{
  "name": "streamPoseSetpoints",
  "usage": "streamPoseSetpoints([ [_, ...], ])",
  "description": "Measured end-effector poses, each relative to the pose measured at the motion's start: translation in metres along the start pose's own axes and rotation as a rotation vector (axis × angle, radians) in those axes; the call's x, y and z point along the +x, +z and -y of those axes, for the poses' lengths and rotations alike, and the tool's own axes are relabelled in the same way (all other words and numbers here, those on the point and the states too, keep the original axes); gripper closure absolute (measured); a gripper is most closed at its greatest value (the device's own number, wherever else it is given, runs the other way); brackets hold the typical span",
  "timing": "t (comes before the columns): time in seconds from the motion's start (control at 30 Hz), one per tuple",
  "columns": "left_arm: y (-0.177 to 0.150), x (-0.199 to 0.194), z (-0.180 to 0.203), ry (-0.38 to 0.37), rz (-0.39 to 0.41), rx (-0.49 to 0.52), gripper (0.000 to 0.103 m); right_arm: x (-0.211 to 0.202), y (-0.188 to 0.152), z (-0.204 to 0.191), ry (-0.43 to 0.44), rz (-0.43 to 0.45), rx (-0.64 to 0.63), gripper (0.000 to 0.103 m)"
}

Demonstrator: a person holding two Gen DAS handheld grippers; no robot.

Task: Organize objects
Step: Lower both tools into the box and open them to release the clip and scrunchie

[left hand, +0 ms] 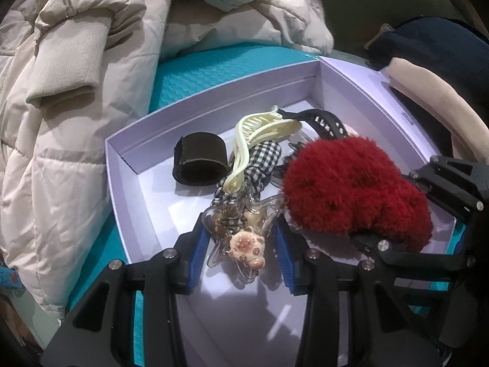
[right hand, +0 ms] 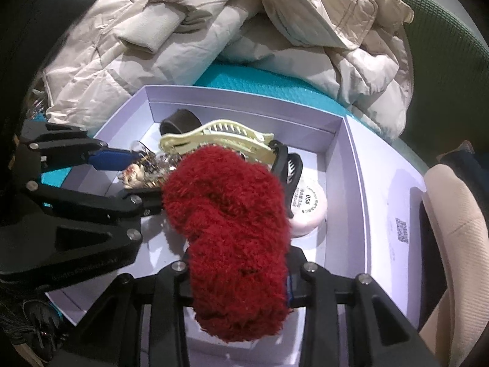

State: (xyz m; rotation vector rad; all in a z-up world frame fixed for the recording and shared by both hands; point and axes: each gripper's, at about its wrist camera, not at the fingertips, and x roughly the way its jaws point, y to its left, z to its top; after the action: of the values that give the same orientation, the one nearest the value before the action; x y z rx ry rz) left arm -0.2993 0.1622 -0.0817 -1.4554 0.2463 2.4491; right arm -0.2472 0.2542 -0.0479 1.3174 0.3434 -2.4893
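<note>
A lavender box holds hair accessories. My left gripper is open, its blue pads on either side of a clear star clip with a pink bear charm, not squeezing it; it also shows in the right wrist view. My right gripper is shut on a fluffy red scrunchie, held over the box. In the box lie a cream claw clip, a checked bow, a black claw clip, a dark brown band and a round white case.
The box sits on a teal mat. A beige puffer jacket is piled behind and to the left. The box lid lies on the right, next to a beige cushioned edge.
</note>
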Motion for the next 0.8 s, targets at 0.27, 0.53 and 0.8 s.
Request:
streamPoseSetpoints([
  [0.27,0.004,0.005,0.0,0.025,0.011,0.011,0.063,0.006,0.002,0.0,-0.01,-0.022,0.02,0.066],
  [0.53,0.002,0.0,-0.005,0.037,0.015,-0.025,0.064,-0.003,0.003,0.001,-0.032,-0.021,0.028,0.063],
  [0.8,0.0,-0.013,-0.01,0.028,0.03,-0.047,0.064,-0.013,0.007,-0.002,-0.068,-0.011,0.034,0.055],
])
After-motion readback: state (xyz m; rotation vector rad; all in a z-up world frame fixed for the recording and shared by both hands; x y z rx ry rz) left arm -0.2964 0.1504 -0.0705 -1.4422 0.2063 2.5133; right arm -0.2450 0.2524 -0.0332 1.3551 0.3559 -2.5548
